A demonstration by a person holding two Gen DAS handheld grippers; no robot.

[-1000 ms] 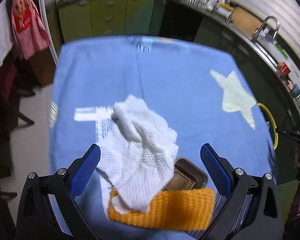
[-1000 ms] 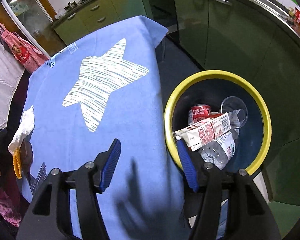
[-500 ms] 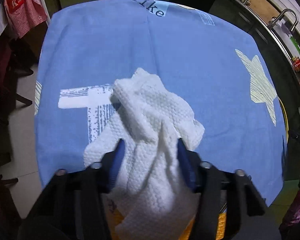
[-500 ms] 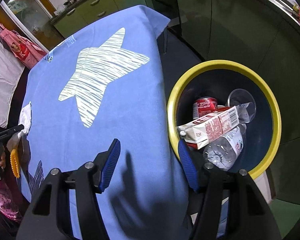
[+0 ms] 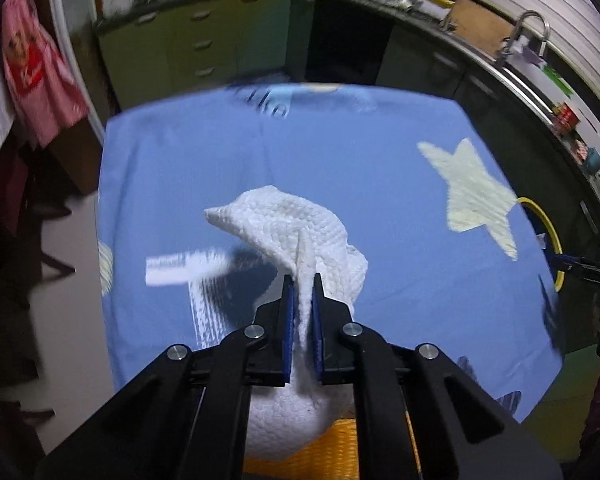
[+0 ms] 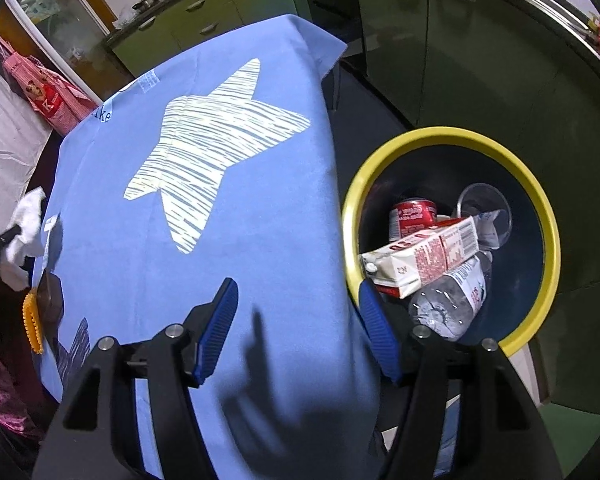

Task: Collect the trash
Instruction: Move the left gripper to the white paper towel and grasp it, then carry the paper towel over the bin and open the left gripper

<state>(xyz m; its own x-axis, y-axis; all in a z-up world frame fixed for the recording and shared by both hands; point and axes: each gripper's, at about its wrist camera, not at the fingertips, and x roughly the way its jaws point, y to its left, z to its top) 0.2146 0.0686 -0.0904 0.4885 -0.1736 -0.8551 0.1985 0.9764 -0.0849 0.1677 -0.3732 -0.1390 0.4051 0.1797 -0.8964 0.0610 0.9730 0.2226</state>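
And the left tool (image 5: 301, 288) has clamped the white paper towel (image 5: 300, 232), the right tool (image 6: 296, 320) empty with jaws apart, while the yellow-rimmed bin (image 6: 548, 216) already holds carton, can and bottle — the towel looks like the last piece to drop.

Left gripper (image 5: 301, 286): jaws closed on white paper towel (image 5: 300, 228), pads pinching a fold.
Paper towel: crumpled, lifted off blue tablecloth (image 5: 360, 160), casting a shadow beneath.
Tablecloth: pale star print (image 5: 474, 192) at right.
Bin: yellow rim (image 5: 548, 232) beyond table's right edge.
Orange item (image 5: 332, 448): below the towel, partly hidden.
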